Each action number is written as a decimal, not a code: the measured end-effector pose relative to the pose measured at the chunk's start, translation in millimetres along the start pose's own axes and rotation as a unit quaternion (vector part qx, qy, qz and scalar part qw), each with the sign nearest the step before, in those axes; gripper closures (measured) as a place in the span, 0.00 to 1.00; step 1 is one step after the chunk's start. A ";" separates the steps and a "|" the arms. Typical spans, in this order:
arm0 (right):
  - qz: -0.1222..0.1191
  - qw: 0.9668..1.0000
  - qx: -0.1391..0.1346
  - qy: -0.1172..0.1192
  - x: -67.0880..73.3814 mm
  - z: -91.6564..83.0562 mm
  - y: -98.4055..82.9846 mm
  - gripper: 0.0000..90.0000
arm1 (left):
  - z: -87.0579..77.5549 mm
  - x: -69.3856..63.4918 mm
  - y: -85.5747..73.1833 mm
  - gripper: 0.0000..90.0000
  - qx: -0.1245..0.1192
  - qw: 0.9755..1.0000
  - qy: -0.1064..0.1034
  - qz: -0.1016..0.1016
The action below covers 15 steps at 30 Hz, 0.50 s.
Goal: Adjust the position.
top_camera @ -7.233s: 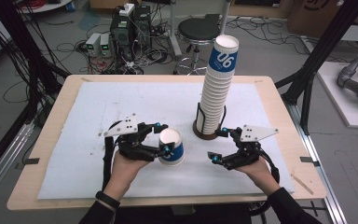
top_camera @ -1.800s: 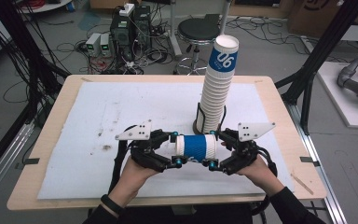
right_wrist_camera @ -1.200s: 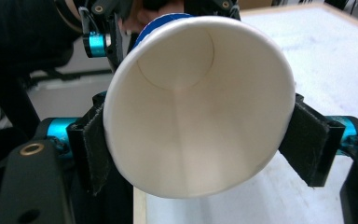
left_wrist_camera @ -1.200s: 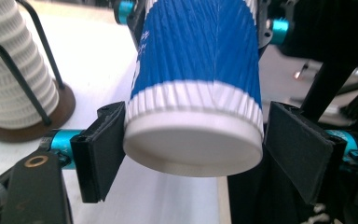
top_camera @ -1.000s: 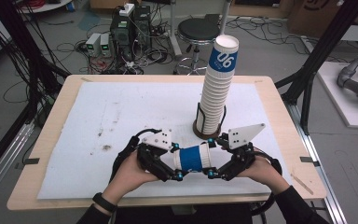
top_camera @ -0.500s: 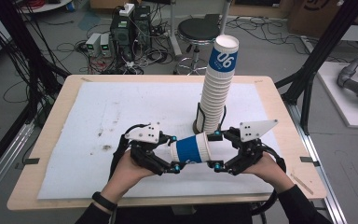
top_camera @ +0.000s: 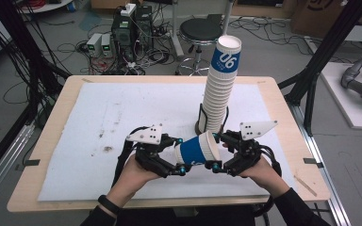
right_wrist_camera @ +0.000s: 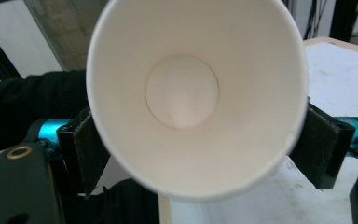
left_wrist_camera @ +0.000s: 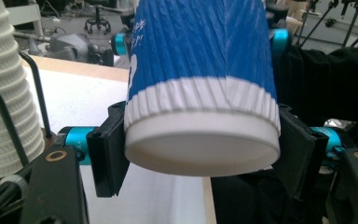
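A blue-and-white ribbed paper cup (top_camera: 195,149) lies on its side in the air between my two grippers, low over the white mat (top_camera: 122,117). My left gripper (top_camera: 180,155) is shut on its base end, and in the left gripper view the pads (left_wrist_camera: 107,158) clamp the white bottom band of the cup (left_wrist_camera: 200,70). My right gripper (top_camera: 216,150) faces the cup's open mouth (right_wrist_camera: 191,93). Its jaws have just been opening. The rim is between them and still round, and the pads (right_wrist_camera: 321,149) stand beside it without squeezing.
A tall leaning stack of paper cups (top_camera: 219,89) stands in a black wire holder (top_camera: 200,125) just behind my hands, and also at the left of the left gripper view (left_wrist_camera: 7,93). The wooden table's front edge (top_camera: 169,202) is close. A stool (top_camera: 200,30) stands beyond the table.
Over the last second both hands have shifted slightly away from the front edge and the cup's mouth end has tipped up. The right jaws have spread around the rim. Several seconds ago the left gripper held the cup upright.
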State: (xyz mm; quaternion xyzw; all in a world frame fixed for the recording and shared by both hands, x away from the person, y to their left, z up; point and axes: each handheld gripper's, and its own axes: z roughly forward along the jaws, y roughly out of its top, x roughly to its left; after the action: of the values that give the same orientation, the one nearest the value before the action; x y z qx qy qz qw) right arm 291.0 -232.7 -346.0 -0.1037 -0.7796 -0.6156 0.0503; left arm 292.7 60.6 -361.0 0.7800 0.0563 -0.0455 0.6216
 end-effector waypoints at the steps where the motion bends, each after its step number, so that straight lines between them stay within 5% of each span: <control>1: 0.000 1.000 -0.003 0.003 0.3 0.1 0.1 0.19 | 0.6 -0.2 -0.1 0.33 0.003 1.000 0.001 0.003; 6: -0.003 1.000 0.000 0.006 -1.3 -1.5 0.1 0.24 | 1.9 -0.2 -0.2 0.33 0.010 1.000 0.003 0.001; 10: -0.014 1.000 0.012 0.004 -0.8 -1.5 0.2 0.26 | 3.4 -2.0 2.6 0.31 0.045 0.999 0.010 0.004; 15: -0.042 0.997 0.065 -0.016 2.5 1.6 0.9 0.26 | 7.9 -6.4 7.8 0.24 0.112 0.993 0.034 0.023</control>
State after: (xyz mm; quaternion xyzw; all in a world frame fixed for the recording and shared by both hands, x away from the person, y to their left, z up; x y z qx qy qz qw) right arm 288.9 -230.7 -345.1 -0.0768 -0.8221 -0.5638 0.0183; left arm 287.5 51.0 -354.4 0.8470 0.0539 -0.0106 0.5288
